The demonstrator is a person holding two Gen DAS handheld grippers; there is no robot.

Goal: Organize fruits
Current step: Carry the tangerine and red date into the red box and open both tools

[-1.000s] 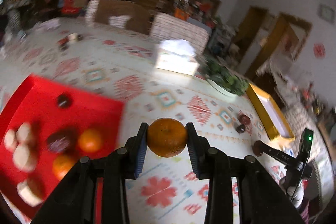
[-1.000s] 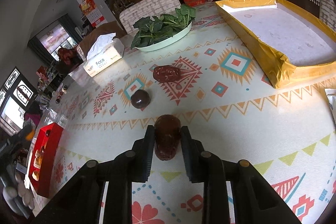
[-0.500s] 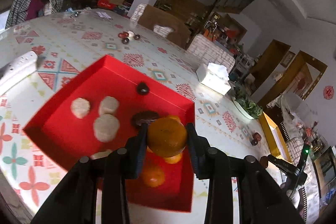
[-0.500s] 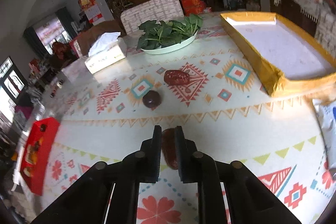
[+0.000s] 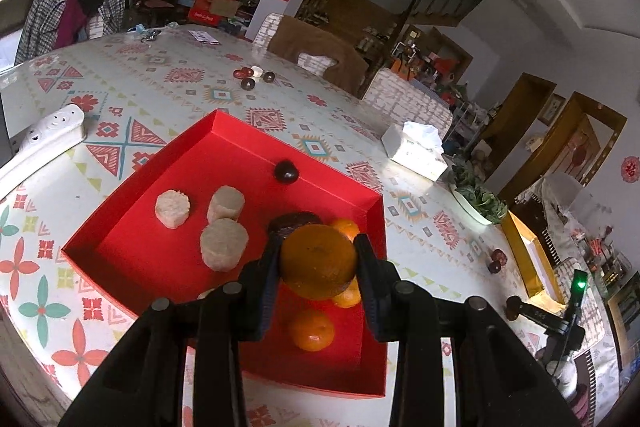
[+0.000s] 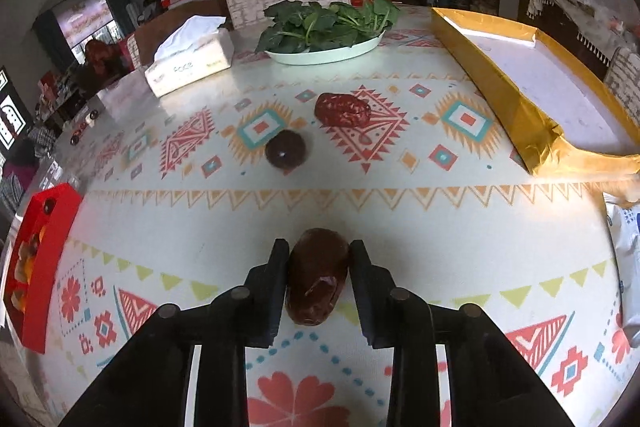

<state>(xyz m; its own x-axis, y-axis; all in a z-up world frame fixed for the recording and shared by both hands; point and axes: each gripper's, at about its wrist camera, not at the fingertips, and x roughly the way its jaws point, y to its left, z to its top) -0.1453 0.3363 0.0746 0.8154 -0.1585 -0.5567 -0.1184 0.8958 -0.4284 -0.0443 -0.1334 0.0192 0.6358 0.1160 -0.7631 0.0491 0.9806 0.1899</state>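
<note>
Oranges and other fruit are being sorted on a long table (image 6: pixel 224 211) covered with a patterned cloth. One orange (image 5: pixel 318 261) is clamped between the two black fingers of the left gripper (image 5: pixel 318 263), held above the red tray (image 5: pixel 224 147), over its near right part. Inside the tray lie three pale round cakes (image 5: pixel 224 243) toward the left, a small dark round fruit (image 5: pixel 286 172) against the far wall, a dark wrinkled date (image 5: pixel 294 222) just behind the held orange, and more oranges (image 5: pixel 311 330) below and beside it, partly hidden by the gripper.

The right gripper (image 6: pixel 318 267) is closed on a dark brown date (image 6: pixel 316 275), its fingers pressing both sides, low over the tablecloth; whether the fruit touches the cloth cannot be told. Farther along the table in the right wrist view sit a dark round fruit (image 6: pixel 285 155) and, just beyond it to the right, a red wrinkled date (image 6: pixel 342 109), the two near each other but apart. Behind them stands a white plate of leafy greens (image 6: pixel 326 27), with a tissue box (image 6: pixel 190 61) to its left. A gold-edged box (image 6: pixel 516 103) with a pale floor lies at the right side. The red tray shows again at the far left edge of this view, well apart from the right gripper.

At the far end of the table in the left wrist view rests a small cluster of little round items (image 5: pixel 254 77), too small to identify, and a white ridged object (image 5: pixel 44 139) lies left of the tray
</note>
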